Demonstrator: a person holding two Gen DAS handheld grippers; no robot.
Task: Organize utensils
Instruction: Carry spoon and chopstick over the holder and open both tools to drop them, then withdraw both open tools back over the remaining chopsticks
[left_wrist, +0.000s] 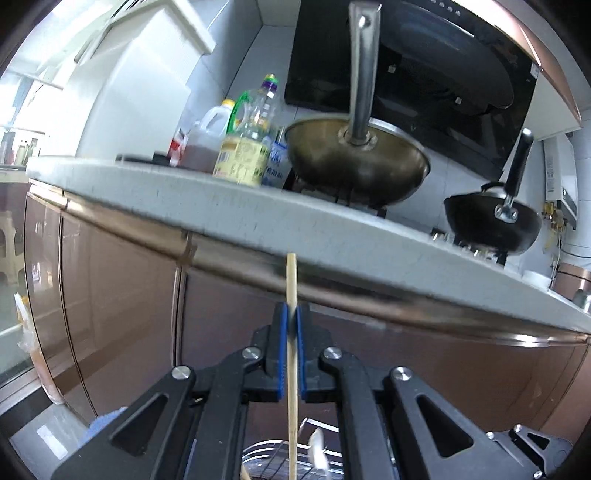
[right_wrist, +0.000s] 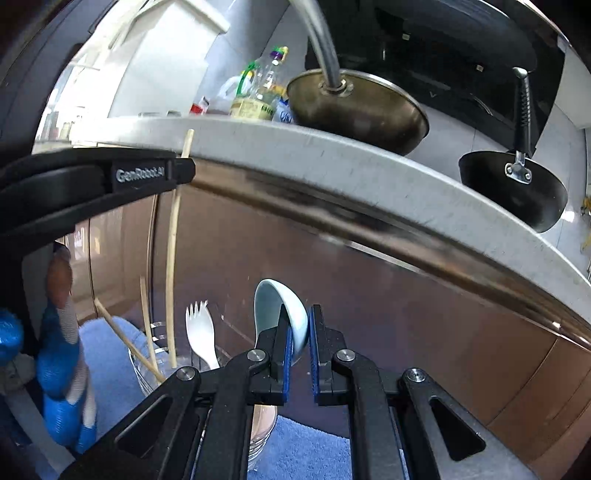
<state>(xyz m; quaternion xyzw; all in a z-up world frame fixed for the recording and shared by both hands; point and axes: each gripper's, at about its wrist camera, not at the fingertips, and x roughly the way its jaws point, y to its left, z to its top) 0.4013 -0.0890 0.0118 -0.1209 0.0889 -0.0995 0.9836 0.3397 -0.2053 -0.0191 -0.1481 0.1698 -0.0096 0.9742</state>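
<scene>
Both grippers are carrying utensils in front of the kitchen counter.

Left wrist view: the left gripper (left_wrist: 291, 325) is pinching a wooden chopstick (left_wrist: 291, 369) between its blue pads, long axis upright, upper tip pointing at the counter (left_wrist: 229, 206) edge. Right wrist view: the right gripper (right_wrist: 301, 332) is clamping a pale blue spoon (right_wrist: 280, 310), bowl pointing up, handle running down between the nearly shut jaws. Left of it a white spork (right_wrist: 199, 332) and more chopsticks (right_wrist: 147, 332) are standing in a glass holder (right_wrist: 147, 373).
</scene>
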